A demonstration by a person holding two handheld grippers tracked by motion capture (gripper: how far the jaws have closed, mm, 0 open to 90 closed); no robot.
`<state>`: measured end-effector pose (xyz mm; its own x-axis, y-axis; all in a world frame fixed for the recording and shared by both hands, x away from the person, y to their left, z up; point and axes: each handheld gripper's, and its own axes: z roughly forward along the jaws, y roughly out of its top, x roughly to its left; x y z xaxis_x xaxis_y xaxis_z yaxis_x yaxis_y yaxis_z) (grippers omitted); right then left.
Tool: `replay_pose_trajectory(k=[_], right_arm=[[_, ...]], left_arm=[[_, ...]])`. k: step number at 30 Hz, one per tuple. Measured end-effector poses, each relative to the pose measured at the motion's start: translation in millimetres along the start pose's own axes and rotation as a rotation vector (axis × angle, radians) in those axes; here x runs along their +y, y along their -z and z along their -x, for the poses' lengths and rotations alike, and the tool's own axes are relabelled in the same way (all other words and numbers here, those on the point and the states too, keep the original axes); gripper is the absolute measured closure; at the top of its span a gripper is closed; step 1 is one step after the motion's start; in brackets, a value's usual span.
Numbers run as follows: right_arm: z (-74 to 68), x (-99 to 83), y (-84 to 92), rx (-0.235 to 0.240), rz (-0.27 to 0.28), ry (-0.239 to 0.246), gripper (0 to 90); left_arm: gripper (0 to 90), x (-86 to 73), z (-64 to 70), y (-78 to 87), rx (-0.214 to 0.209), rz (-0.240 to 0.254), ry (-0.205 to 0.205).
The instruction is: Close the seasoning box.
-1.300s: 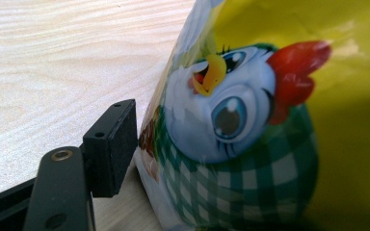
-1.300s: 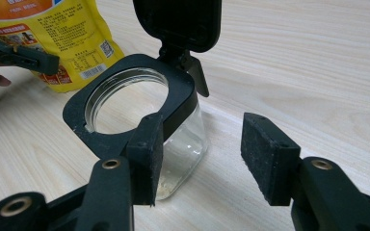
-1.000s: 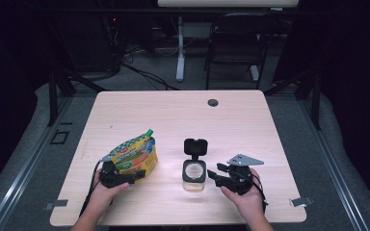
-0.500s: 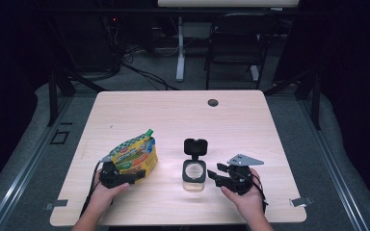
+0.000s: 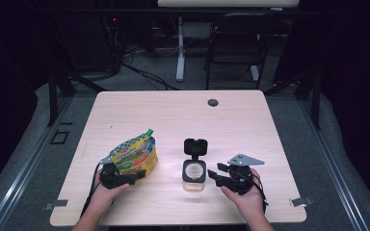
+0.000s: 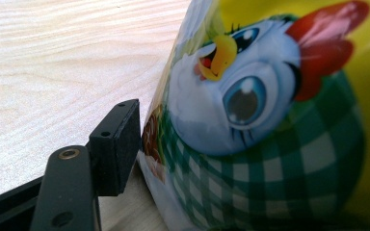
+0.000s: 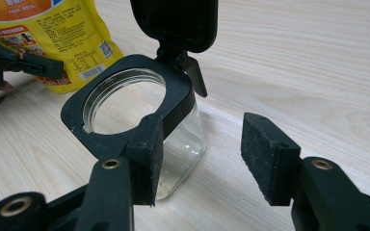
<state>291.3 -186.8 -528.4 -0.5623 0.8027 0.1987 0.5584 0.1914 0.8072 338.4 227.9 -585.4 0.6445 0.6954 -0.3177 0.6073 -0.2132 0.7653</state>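
A yellow snack pouch [image 5: 134, 153] with a green cap and a cartoon chicken print [image 6: 270, 120] stands at the table's front left. My left gripper [image 5: 136, 174] is shut on the pouch's lower part; one pad [image 6: 118, 144] presses its side, and the other jaw is hidden behind the pouch. To the right of the pouch stands a clear square jar [image 5: 194, 172] with a black collar [image 7: 125, 139], its flip lid [image 7: 178, 21] swung up. My right gripper [image 7: 200, 154] is open just right of the jar, empty, with its left pad in front of the jar's corner.
The wooden table [image 5: 183, 115] has a black cable grommet [image 5: 213, 102] near its far edge. A chair [image 5: 236, 43] and desk legs stand on the dark floor behind. Bare wood stretches beyond the jar and to the right of my right gripper.
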Motion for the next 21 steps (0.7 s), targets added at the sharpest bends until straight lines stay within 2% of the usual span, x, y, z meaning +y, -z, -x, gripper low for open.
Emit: replay_pose_trajectory(k=[7, 15, 21], right_arm=[[0.3, 0.0, 0.1, -0.003, -0.001, 0.000, 50.3], [0.8, 0.0, 0.4, -0.002, 0.000, -0.001, 50.2], [0.5, 0.0, 0.3, -0.003, 0.000, 0.000, 50.2]], left_arm=[[33.6, -1.5, -0.9, -0.7, -0.007, 0.007, -0.008], [32.2, -2.2, -0.5, -2.1, -0.001, 0.002, 0.010], [32.9, -3.1, -0.4, -3.7, 0.004, 0.000, 0.006]])
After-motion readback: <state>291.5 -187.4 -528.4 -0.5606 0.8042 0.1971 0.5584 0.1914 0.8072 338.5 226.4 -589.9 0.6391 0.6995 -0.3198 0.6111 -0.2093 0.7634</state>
